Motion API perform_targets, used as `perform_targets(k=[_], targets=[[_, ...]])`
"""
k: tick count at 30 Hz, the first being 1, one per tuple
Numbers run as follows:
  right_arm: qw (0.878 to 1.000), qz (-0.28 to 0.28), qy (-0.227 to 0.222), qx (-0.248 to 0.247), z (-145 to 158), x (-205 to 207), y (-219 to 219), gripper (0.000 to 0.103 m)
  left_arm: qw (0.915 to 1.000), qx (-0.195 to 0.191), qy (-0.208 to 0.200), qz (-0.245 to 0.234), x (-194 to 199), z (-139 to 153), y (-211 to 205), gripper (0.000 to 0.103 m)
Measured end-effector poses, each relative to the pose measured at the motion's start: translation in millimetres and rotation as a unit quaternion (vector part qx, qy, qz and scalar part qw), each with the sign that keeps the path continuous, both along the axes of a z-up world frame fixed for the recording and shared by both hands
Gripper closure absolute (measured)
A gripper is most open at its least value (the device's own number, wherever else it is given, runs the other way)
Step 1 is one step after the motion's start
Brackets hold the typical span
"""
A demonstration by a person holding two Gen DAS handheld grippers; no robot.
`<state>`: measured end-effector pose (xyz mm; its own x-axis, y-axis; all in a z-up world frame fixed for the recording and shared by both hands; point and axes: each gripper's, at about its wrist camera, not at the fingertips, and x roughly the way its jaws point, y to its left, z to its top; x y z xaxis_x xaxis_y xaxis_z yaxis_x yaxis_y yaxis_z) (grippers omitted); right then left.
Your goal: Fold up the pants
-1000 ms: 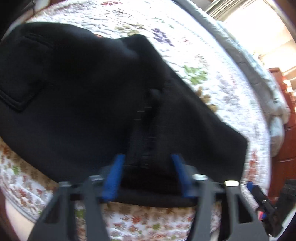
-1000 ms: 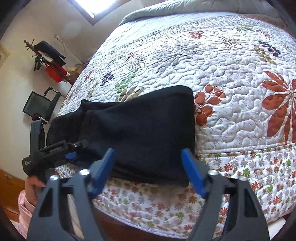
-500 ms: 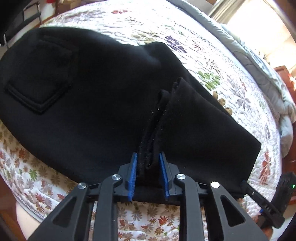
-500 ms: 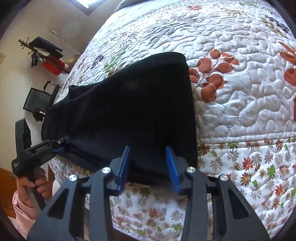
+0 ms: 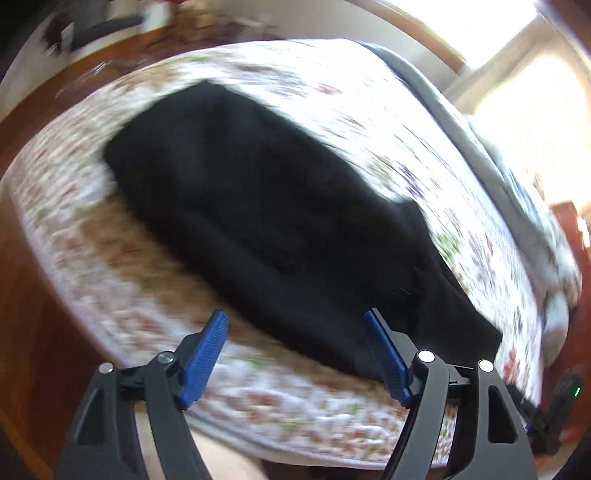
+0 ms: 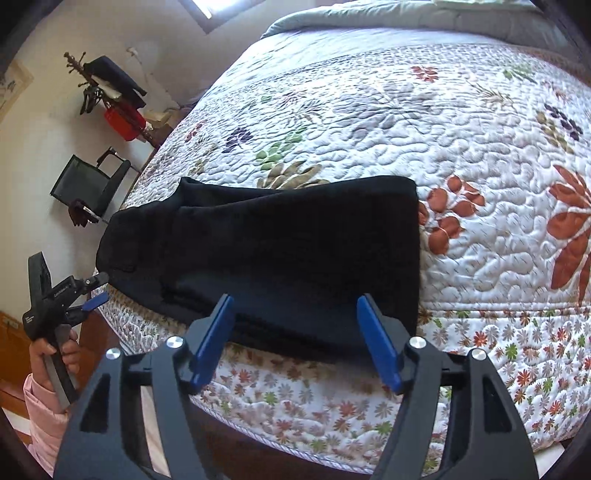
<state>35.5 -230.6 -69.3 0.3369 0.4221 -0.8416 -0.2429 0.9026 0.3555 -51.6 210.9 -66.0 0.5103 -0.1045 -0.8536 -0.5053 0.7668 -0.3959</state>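
Black pants (image 6: pixel 280 251) lie folded on the floral quilt near the bed's front edge; in the blurred left wrist view they (image 5: pixel 280 229) stretch across the quilt. My left gripper (image 5: pixel 295 325) is open and empty, just short of the pants' near edge. It also shows in the right wrist view (image 6: pixel 92 291), held at the far left beside the pants' waist end. My right gripper (image 6: pixel 295 310) is open and empty, its blue pads apart just in front of the pants' leg part.
The quilted bed cover (image 6: pixel 424 122) spreads behind and to the right of the pants. A grey blanket (image 6: pixel 369 22) lies at the head of the bed. A black chair (image 6: pixel 88 181) and a coat rack (image 6: pixel 107 88) stand by the left wall. Wooden floor (image 5: pixel 44 332) lies below the bed.
Both grippers were shut on the pants' near edge half a second ago. Both have now opened, let go and pulled back from the bed. The left one swung left.
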Motion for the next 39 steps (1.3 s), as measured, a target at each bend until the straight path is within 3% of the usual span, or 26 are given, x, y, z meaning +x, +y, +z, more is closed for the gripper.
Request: perform_targets(k=[4, 10, 16, 20, 27, 28, 30, 32, 34, 39], targets=[[1.0, 0.007, 0.011, -0.021, -8, 4, 15, 0.025, 0.9954, -0.059, -0.013, 0.074, -27, -17, 58, 0.027], [0.999, 0.013, 0.031, -0.042, -25, 9, 23, 0.025, 0.9854, -0.123, -0.035, 0.112, -32, -34, 102, 0.027], [0.998, 0.01, 0.044, -0.053, -39, 9, 21, 0.025, 0.9749, -0.164, -0.043, 0.144, -9, -55, 109, 0.027], [0.997, 0.013, 0.047, -0.06, -46, 11, 21, 0.025, 0.9605, -0.201, -0.077, 0.177, -11, -62, 125, 0.027], [0.997, 0.017, 0.044, -0.059, -50, 12, 20, 0.024, 0.9444, -0.236, -0.114, 0.198, 5, -65, 150, 0.028], [0.997, 0.017, 0.043, -0.058, -51, 12, 20, 0.023, 0.9424, -0.244, -0.111, 0.199, 9, -68, 152, 0.031], [0.997, 0.019, 0.043, -0.058, -52, 13, 20, 0.022, 0.9413, -0.248, -0.102, 0.204, 11, -73, 153, 0.055], [0.997, 0.023, 0.041, -0.061, -53, 13, 21, 0.021, 0.9382, -0.253, -0.111, 0.208, 7, -74, 151, 0.065], [0.997, 0.027, 0.039, -0.064, -54, 12, 22, 0.02, 0.9411, -0.242, -0.119, 0.204, 3, -71, 147, 0.073], [0.997, 0.029, 0.036, -0.061, -54, 12, 22, 0.019, 0.9366, -0.248, -0.118, 0.218, -5, -84, 148, 0.078]])
